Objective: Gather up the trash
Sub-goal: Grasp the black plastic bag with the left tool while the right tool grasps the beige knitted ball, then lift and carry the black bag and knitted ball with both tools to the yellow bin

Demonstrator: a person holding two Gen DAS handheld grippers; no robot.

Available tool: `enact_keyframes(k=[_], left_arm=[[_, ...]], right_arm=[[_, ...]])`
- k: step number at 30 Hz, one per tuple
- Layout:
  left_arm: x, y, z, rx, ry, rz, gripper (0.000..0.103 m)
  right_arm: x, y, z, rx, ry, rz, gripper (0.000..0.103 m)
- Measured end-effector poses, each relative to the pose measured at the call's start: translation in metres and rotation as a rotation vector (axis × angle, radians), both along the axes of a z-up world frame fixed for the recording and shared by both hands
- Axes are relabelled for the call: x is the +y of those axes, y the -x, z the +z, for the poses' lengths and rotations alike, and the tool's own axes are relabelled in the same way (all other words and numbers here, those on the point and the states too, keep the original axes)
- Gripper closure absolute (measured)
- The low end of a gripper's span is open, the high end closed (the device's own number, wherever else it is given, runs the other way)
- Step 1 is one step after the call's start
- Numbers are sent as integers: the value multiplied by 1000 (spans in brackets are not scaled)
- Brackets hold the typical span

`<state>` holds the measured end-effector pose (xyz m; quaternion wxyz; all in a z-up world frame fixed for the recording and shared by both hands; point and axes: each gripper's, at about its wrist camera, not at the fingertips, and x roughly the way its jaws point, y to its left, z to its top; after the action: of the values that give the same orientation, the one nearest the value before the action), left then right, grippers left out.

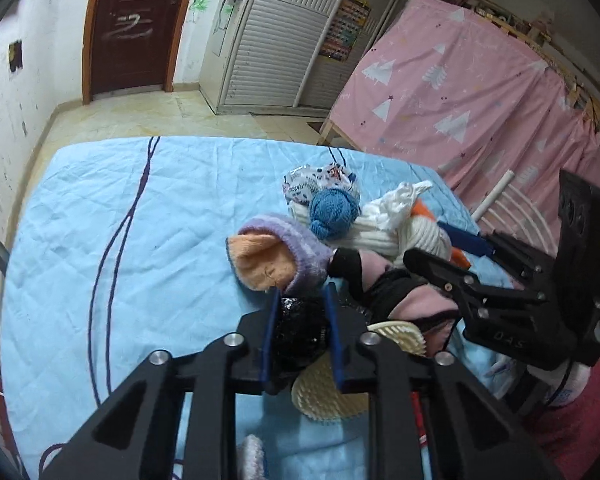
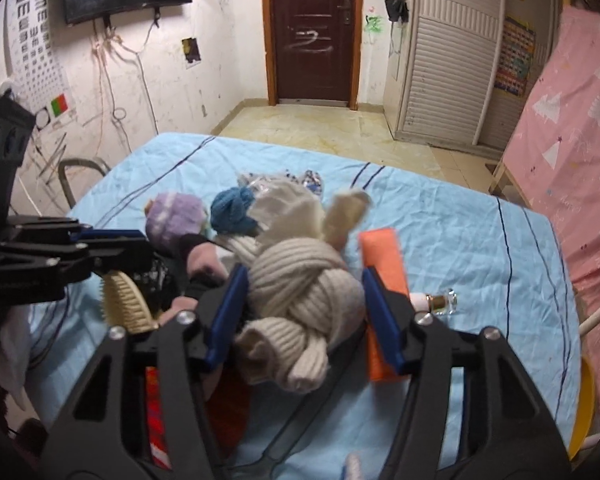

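Clearly the collecting has only just started: nearly everything lies in one heap on the blue quilt [image 1: 140, 208], and no bin or bag for the rubbish shows in either view. The left gripper [image 1: 302, 312] has its blue fingers pressed against a crinkled black plastic bag [image 1: 296, 332], which fills the space between them, so it looks clamped on that piece of trash, though whether the bag is lifted clear of the quilt cannot be told. Just to the right of those fingers, and partly under them, lies a cream hairbrush [image 1: 328, 396]; straight ahead of their tips sits a purple and orange sock bundle [image 1: 276, 256], with a blue knitted ball [image 1: 332, 212] and a crumpled printed wrapper [image 1: 312, 184] further forward. The right gripper [image 2: 302, 300] stands spread wide on either side of a knotted cream scarf [image 2: 300, 288], the jaws near its flanks but not visibly squeezing it. Immediately to the right of its right finger lies an orange block [image 2: 382, 256], and beyond that a small glass bottle [image 2: 440, 302]. By my reckoning one piece is in hand at most, while the wrapper and any other true rubbish remain to be sorted out from the woollens.
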<state>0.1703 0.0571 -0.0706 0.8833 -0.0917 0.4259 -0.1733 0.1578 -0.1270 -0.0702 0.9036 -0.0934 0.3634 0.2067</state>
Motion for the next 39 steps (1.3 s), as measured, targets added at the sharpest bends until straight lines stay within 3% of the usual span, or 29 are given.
enact_keyframes(k=[7, 17, 25, 30, 32, 34, 39], left_arm=[[1, 19, 13, -46, -46, 21, 101], [4, 35, 51, -133, -77, 58, 102], [1, 27, 37, -70, -162, 36, 101], [2, 18, 26, -22, -164, 28, 98], [1, 16, 22, -4, -155, 13, 94], [2, 14, 18, 12, -140, 8, 77], [12, 12, 14, 31, -116, 28, 52]], right_arm=[[-11, 7, 9, -27, -58, -6, 50], [-34, 18, 41, -108, -155, -22, 50], [-73, 30, 69, -191, -223, -83, 50], [-113, 34, 77, -226, -250, -169, 50], [-127, 34, 76, -225, -260, -201, 50], [-141, 33, 75, -218, -269, -231, 50], [-166, 35, 66, -210, -283, -283, 50]])
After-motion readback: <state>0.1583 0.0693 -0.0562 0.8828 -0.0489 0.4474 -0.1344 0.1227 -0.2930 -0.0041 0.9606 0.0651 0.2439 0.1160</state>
